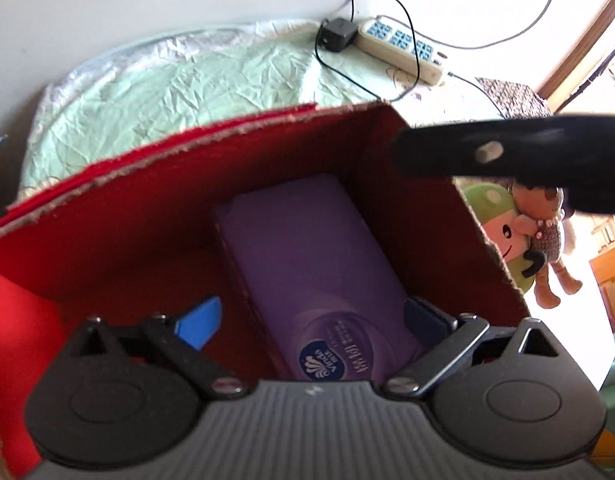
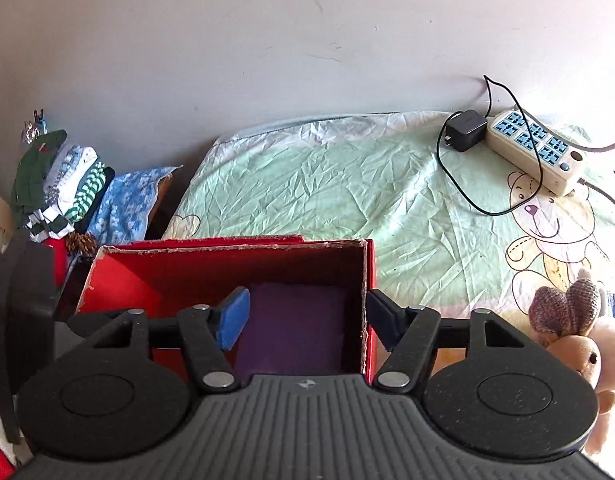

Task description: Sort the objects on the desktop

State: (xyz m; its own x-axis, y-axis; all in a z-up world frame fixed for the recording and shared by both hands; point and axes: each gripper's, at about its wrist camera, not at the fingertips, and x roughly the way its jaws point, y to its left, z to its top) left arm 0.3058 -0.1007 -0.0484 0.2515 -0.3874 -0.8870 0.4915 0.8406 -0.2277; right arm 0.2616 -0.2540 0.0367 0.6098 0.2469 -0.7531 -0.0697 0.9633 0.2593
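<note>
Purple soft-pack tissue packet (image 1: 307, 264) lies in red cardboard box (image 1: 119, 216); likely light, squashy, slick film: grip across narrow width. Left gripper (image 1: 311, 320) fingers apart, straddling it; right gripper (image 2: 307, 320) apart, straddling the box's wall.

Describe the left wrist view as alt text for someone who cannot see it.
A hand-held gripper hangs open above a purple tissue pack lying inside a red cardboard box. Behind the box, a white power strip and a black charger lie on a wrinkled green sheet; stuffed toys sit to the right.
</note>
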